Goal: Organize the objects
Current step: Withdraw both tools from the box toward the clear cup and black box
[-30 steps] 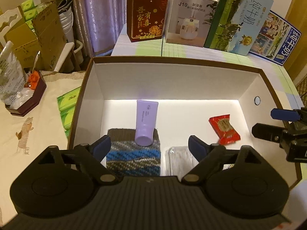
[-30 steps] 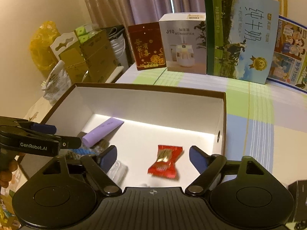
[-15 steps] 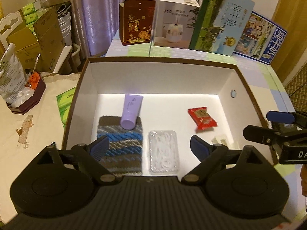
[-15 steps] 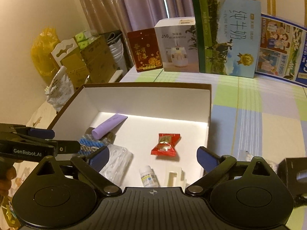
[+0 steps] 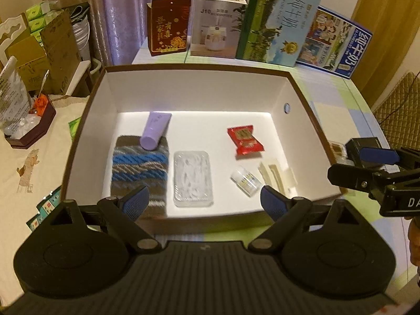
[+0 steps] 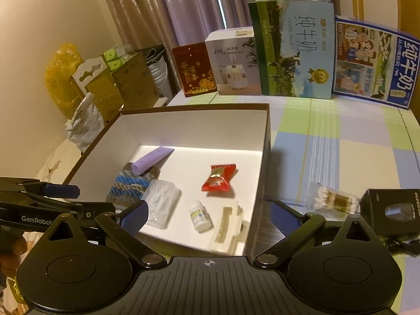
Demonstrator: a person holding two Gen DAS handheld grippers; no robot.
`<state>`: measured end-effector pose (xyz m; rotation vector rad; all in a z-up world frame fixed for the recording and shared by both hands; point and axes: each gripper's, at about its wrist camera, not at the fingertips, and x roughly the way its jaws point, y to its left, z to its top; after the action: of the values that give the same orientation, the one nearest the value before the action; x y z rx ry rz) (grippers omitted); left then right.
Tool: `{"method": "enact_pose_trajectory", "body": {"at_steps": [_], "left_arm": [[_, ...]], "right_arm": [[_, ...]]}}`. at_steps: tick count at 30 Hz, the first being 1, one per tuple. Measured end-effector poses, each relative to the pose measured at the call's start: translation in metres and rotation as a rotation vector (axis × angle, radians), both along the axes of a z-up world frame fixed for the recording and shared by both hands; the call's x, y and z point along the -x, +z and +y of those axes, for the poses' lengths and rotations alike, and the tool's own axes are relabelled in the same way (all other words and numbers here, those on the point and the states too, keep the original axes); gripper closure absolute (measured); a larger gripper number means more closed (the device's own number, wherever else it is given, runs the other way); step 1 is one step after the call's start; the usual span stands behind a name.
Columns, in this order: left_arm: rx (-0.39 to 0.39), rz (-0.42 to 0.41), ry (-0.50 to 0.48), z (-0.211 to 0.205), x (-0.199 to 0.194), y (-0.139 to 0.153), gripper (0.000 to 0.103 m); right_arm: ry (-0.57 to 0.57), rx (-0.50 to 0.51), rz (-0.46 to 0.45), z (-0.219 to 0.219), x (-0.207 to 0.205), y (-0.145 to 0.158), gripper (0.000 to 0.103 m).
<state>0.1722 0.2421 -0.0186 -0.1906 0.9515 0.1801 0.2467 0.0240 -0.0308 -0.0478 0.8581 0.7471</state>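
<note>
Box [image 5: 302, 97], white inside with a brown rim, sits on the checked tablecloth [image 6: 341, 136] and holds six items. Purple tube [image 5: 155, 131] lies with its cap end on the knit pouch [image 5: 140, 168] at the left. Clear plastic case [image 5: 193, 178] is just beside the pouch. Red candy wrapper [image 5: 245, 140] lies mid-right, with the small white bottle [image 5: 245, 182] and the cream plastic clip piece [image 5: 275, 176] nearer the front right corner.

Outside the box, to its right: cotton swab pack [image 6: 333, 199] touching or just beside a black box [image 6: 393, 210].

Left gripper [image 5: 204, 202] hovers above the box's near wall, jaws wide, holding nothing. Right gripper [image 6: 210, 218] sits over the front right corner, jaws also spread and empty, straddling the right wall.

Step, my read: between placements, both tools free. Likely next pick is the swab pack: swing the right gripper right, drop to table level, close across the pack's short side. Pack looks soft and light, so a gentle squeeze.
</note>
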Motion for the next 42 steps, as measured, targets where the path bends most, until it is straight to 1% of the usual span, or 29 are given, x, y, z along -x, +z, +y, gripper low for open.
{"method": "enact_pose_trajectory", "body": {"at_steps": [11, 23, 28, 34, 42], "left_arm": [[-0.001, 0.004, 0.002, -0.039, 0.029, 0.003, 0.013], [0.001, 0.014, 0.006, -0.088, 0.050, 0.005, 0.013], [0.006, 0.014, 0.010, -0.111, 0.055, 0.006, 0.013], [0.015, 0.014, -0.009, -0.142, 0.057, 0.006, 0.013], [0.028, 0.032, -0.041, -0.184, 0.057, -0.001, 0.013]], "right_arm": [[0.029, -0.008, -0.004, -0.034, 0.025, 0.007, 0.006], [0.069, -0.006, 0.012, -0.077, 0.047, 0.009, 0.006], [0.072, -0.005, 0.019, -0.100, 0.053, 0.009, 0.006], [0.070, -0.003, 0.020, -0.130, 0.059, 0.011, 0.006], [0.032, 0.004, 0.033, -0.172, 0.059, 0.010, 0.006]]}}
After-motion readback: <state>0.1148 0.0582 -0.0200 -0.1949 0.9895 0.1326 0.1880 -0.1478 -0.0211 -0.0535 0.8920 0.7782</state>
